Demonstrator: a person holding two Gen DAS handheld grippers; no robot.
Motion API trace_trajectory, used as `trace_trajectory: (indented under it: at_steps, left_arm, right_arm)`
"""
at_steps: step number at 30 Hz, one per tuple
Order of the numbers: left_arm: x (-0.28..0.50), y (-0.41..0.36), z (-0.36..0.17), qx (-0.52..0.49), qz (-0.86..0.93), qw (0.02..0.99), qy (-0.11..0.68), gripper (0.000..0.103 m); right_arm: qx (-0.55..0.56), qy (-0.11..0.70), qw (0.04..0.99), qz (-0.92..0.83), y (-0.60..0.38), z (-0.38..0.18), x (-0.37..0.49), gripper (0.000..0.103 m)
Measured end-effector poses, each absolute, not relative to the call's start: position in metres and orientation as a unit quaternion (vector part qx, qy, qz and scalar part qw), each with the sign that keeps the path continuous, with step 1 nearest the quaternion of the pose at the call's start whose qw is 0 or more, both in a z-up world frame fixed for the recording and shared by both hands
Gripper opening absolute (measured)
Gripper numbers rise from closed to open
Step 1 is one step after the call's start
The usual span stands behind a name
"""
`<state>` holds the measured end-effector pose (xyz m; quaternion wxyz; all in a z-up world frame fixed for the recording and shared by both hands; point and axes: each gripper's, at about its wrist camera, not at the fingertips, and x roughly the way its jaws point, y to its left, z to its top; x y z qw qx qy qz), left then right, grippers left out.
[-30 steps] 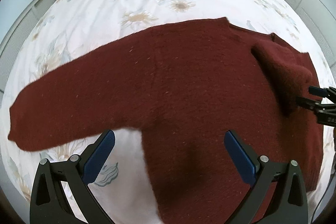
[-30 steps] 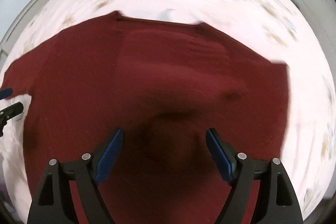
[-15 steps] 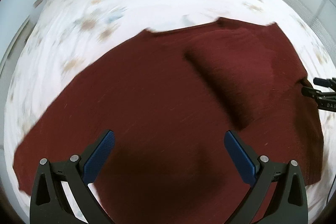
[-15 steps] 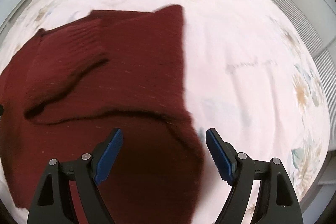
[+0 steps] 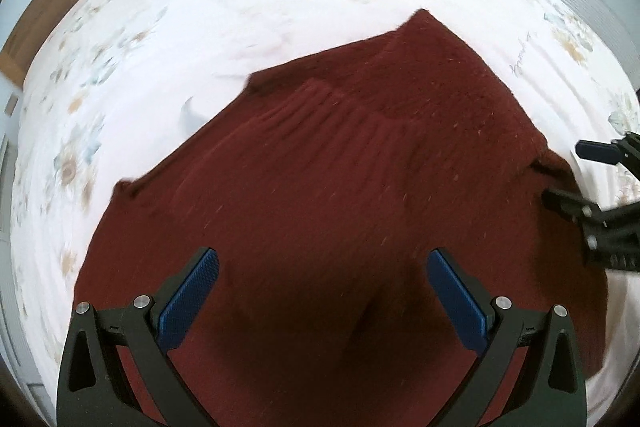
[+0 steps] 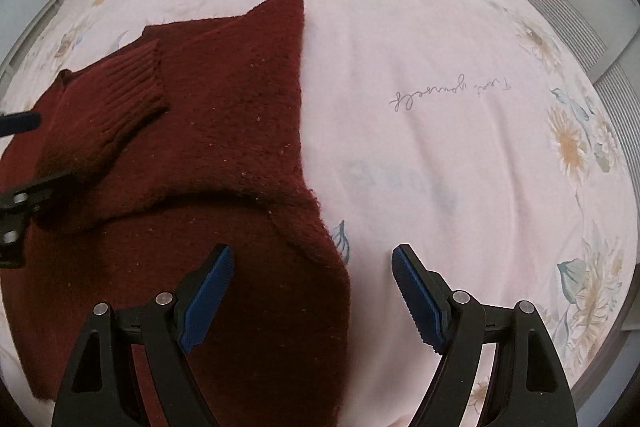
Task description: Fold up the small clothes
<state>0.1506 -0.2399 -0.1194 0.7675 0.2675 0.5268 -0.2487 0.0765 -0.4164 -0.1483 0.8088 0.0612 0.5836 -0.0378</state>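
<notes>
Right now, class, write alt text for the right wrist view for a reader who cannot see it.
A dark red sweater lies on a floral bedspread, one ribbed sleeve folded across it. The open right gripper hovers over its right edge; the left gripper shows at the frame's left edge.

soft even daylight; left view motion-blurred; strong fisheye edge bending, dark vignette; gripper shadows on sweater (image 5: 320, 187).

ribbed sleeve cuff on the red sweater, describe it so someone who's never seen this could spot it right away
Start at the bed with the pale floral cover, where a dark red knit sweater lies flat. A sleeve is folded in across its chest, and the cuff is that sleeve's end, near the neckline. Its raised parallel ribs set it apart from the finer, speckled knit around it.
</notes>
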Motion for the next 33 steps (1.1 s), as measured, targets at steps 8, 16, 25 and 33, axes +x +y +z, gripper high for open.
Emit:
trace_trajectory:
  at_steps: [8,16,25,33]
  left_arm:
    - [0.172,-0.266,-0.162,0.300,-0.239,0.735,0.559,0.083]
    - [0.193,-0.255,-0.157,0.275,-0.231,0.753,0.551,0.014]
    - [0.210,-0.166,-0.095,0.142,-0.202,0.813,0.528,0.014]
    - [0.183,-0.085,-0.087,0.052,-0.150,0.824,0.544,0.014]
  right_arm:
    - [0.067,0.588,0.805,-0.040,-0.424,-0.156,0.082,0.082]
    - [0.062,0.587,0.806,-0.042,-0.415,-0.159,0.082,0.082]
    - [-0.002,0.562,0.826,-0.041,-0.390,-0.151,0.119,0.082]
    - [0.026,0.556,0.830,-0.032,-0.391,-0.154,0.129,0.019]
